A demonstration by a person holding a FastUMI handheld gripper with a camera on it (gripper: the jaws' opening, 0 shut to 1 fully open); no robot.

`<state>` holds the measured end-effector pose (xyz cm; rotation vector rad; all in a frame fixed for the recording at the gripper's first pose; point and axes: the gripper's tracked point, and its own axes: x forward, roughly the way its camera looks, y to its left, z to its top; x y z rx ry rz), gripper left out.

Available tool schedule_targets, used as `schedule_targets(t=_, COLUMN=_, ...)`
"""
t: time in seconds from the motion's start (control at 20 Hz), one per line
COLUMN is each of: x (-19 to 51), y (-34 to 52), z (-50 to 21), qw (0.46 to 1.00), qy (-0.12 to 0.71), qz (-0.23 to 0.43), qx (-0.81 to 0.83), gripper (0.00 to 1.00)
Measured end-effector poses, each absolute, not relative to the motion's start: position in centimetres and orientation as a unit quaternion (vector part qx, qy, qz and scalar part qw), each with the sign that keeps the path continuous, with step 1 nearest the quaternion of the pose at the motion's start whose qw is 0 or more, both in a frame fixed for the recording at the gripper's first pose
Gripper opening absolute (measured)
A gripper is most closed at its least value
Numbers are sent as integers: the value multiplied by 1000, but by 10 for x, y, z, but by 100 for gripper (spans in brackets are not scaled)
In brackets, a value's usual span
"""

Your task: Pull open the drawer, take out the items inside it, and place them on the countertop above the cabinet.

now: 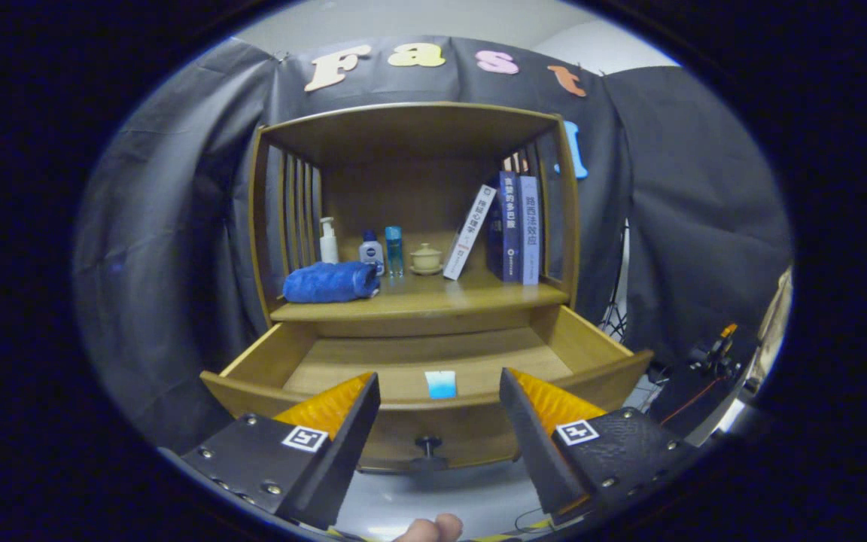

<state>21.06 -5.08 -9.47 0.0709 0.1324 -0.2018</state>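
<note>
The wooden drawer [305, 354] is pulled out from under the cabinet's countertop [433, 301]. A small light-blue packet [441, 384] lies inside it near the front wall, just beyond and between my fingers. My gripper [439, 391] is open, its fingers spread wide on either side of the drawer's dark knob [427, 446], holding nothing. A rolled blue towel [330, 281] rests on the countertop at the left.
On the countertop stand a white pump bottle [327, 241], a small white-and-blue bottle [371, 250], a slim blue bottle [394, 250], a lidded cup [426, 258] and several books [512, 226]. Dark equipment with cables [708, 361] sits at right. A fingertip [433, 527] shows below the fingers.
</note>
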Motion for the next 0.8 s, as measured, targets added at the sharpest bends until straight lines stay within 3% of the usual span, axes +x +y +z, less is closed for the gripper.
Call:
schedule_targets(t=0.2, x=274, y=-69, z=-92, qw=985, qy=128, qz=-114, qx=36, gripper=93)
schedule_targets(t=0.5, x=335, y=-86, z=-150, qw=943, qy=305, qz=-132, qx=29, gripper=93)
schedule_targets(t=0.8, x=341, y=-86, z=-222, qw=865, qy=481, qz=-142, qx=20, gripper=90)
